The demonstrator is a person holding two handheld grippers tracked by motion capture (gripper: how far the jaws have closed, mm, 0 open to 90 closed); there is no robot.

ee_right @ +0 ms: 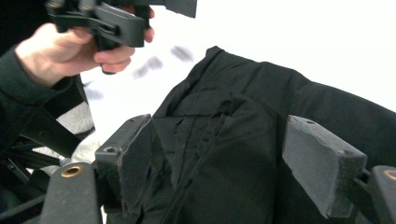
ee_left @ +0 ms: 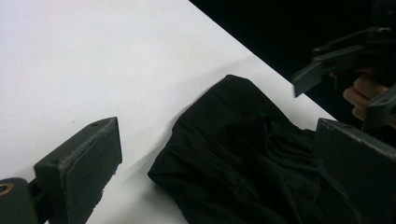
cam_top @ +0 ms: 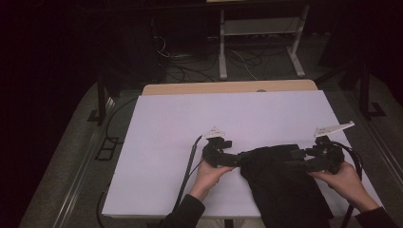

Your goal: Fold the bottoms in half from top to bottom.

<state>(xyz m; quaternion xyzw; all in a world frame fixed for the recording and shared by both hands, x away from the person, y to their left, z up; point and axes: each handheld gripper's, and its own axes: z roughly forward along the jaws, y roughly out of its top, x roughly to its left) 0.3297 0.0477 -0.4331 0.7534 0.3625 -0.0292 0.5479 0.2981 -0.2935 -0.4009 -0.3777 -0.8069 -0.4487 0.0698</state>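
White covering spreads over the table (cam_top: 166, 142), whose bare wooden far edge shows beyond it. Nearest the person, a black garment (cam_top: 280, 183) lies crumpled on the table's right half; its lower end runs off the near edge, and its folds are too dark to tell what kind of clothing it is. A sleeve at the bottom of the high view is cut off by the frame. The left gripper (cam_top: 233, 159) sits at the garment's left edge, its jaws spread wide with cloth lying between them, not pinched. The right gripper (cam_top: 294, 156) is at the garment's upper right, jaws apart above the fabric, gripping nothing. Its cable (cam_top: 354, 159) loops past the hand. Farther off, the room is nearly black; a pale metal table frame (cam_top: 259, 42) and tangled floor cables (cam_top: 199, 66) are dimly visible.
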